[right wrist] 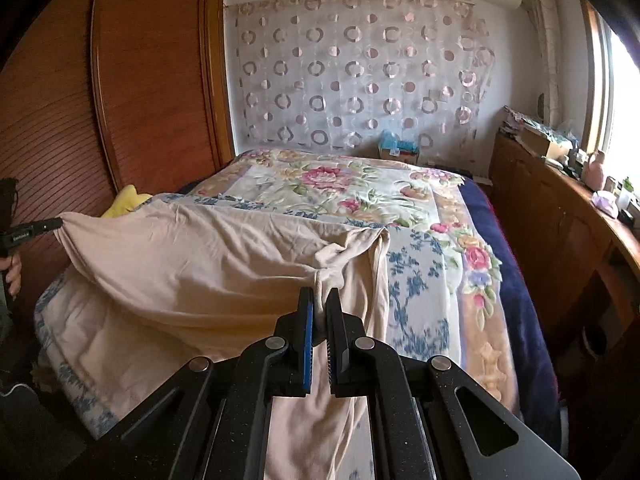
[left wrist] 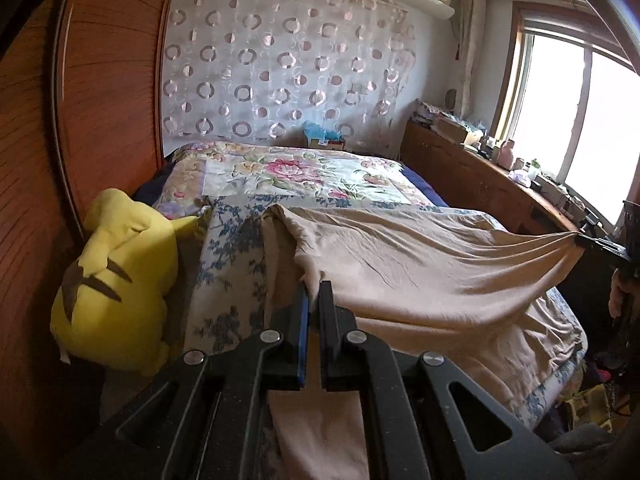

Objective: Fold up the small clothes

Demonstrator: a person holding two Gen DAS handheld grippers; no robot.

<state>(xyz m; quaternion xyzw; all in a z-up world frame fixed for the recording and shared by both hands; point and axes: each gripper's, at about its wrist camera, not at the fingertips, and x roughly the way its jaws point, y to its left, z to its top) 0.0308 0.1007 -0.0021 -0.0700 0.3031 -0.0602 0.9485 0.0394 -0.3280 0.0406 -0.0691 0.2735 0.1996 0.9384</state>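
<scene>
Now both grippers clamp the beige garment (left wrist: 420, 268) by two corners and stretch it taut above the near end of the bed (right wrist: 480, 280). Its slack part drapes onto the blue-flowered blanket (left wrist: 228, 248). The left gripper (left wrist: 313, 286) pinches one bunched corner; the right gripper (right wrist: 320, 294) pinches the other. A yellow plush toy (left wrist: 116, 292) leans at the bed's left edge.

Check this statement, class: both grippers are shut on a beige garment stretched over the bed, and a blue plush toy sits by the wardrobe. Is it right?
One detail is wrong: the plush toy is yellow, not blue, as the left wrist view shows. The rest stands: the left gripper and right gripper are shut on the beige garment over the bed, and the toy sits by the wardrobe.
</scene>
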